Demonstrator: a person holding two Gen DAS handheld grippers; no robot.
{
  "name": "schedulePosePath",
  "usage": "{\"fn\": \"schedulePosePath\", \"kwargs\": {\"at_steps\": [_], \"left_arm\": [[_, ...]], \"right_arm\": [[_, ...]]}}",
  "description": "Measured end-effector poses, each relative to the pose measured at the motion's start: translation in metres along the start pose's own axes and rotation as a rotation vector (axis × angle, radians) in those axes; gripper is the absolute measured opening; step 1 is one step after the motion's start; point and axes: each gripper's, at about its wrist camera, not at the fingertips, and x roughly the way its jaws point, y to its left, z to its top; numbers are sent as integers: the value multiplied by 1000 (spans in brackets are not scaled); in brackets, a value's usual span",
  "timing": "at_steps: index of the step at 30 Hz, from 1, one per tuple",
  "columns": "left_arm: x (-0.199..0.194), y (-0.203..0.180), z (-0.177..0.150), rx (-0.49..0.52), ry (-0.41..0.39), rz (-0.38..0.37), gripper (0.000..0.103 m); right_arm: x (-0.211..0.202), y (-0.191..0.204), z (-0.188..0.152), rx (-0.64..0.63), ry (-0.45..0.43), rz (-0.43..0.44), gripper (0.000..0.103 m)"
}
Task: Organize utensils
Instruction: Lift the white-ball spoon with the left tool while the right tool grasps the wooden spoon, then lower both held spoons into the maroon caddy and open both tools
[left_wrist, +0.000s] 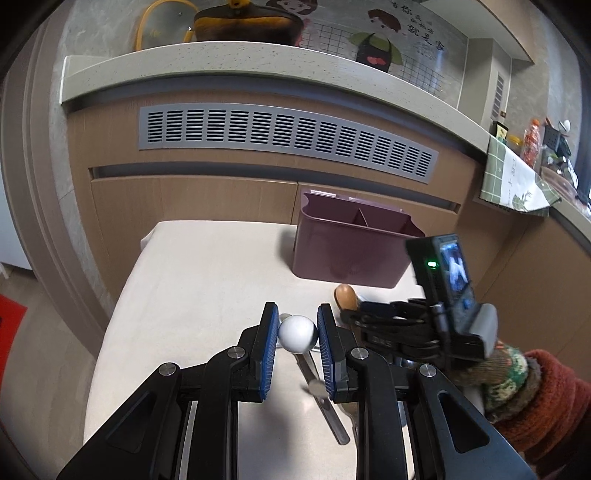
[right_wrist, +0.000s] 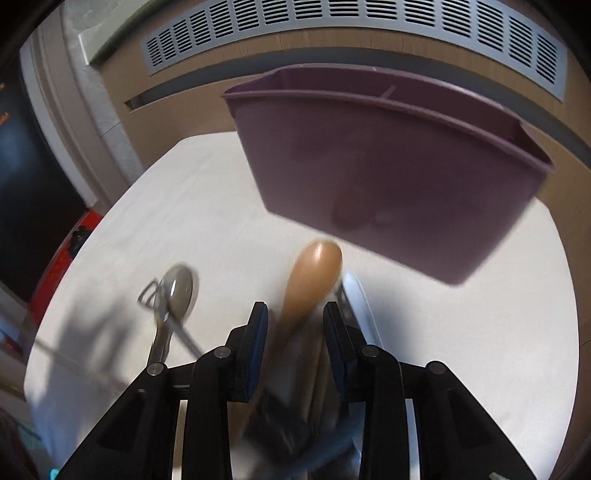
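Left gripper (left_wrist: 297, 334) jaws pinch a white-balled utensil (left_wrist: 297, 333) above the near desk (left_wrist: 207, 280). The ball's smooth and slippery, so I'd grab its stem. Right gripper (right_wrist: 295, 332) jaws straddle the stiff wooden spoon (right_wrist: 314, 273), contact unclear, near the purple caddy (right_wrist: 388, 162).

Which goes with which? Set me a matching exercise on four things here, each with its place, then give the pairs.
Things:
1. white ball-ended utensil
2. wooden spoon
3. purple divided caddy
4. metal spoon

Places:
A. between the right gripper's fingers
B. standing at the far end of the table
C. between the left gripper's fingers
D. lying on the table, left of the right gripper

Pairs: 1-C, 2-A, 3-B, 4-D
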Motion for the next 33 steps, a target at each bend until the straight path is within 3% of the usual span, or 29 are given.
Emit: {"fn": "schedulePosePath", "kwargs": {"at_steps": [3,6,9,19,22,24,29,33], "left_arm": [[3,4,3,-7,-8,-7,22],[9,7,5,-20,-3,-16,22],[11,8,6,-21,0,-17,22],[8,-7,15,-1,-23,-16,22],[3,-18,36,21,-52,-33,22],[-3,-27,67,39,-102,-57,22],[-10,-43,151,35,-287,-42,22],[8,-45,190,-1,-346,-75,22]], "right_arm": [[17,12,11,-35,28,-33,31],[25,26,19,-102,-7,-88,33],[22,29,23,-127,10,-78,26],[-88,4,-8,-76,-224,-26,26],[-125,-1,-10,-66,-334,-53,26],[-159,-11,5,-56,-434,-71,26],[-236,-19,74,-59,-694,-194,26],[-242,-32,122,-16,-795,-254,26]]}}
